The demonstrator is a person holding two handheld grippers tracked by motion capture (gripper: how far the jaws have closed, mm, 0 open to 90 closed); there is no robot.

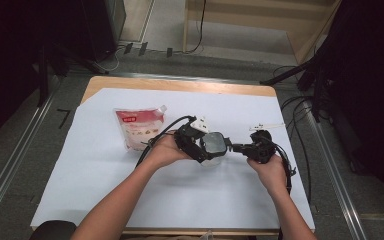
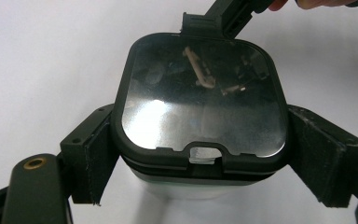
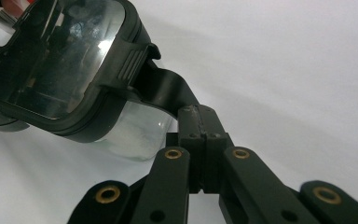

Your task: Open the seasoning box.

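I hold a container (image 1: 213,148) near the middle of the tabletop (image 1: 95,165), which is covered in white, with a gripper in each of my 2 hands. My left gripper (image 1: 198,145) has its jaws set wide around the container, 1 pad pressed on each side of its black-rimmed lid (image 2: 200,100); in the left gripper view the lid faces up at me, glossy and reflective, with a clear, whitish body below it. My right gripper (image 1: 240,148) comes in from the right with its jaws closed tight together, pinching the black flap (image 3: 168,88) that sticks out from the ribbed latch (image 3: 131,63) on the lid's edge. In the right gripper view the container sits to the upper left, tilted, with the flap running down into my shut jaws. In the high view my left hand (image 1: 167,150) sits just left of the container and my right hand (image 1: 270,170) is to the near right of it. A red and white pouch (image 1: 139,127) lies flat on the tabletop to the far left of the container, close to my left hand but apart from the container.
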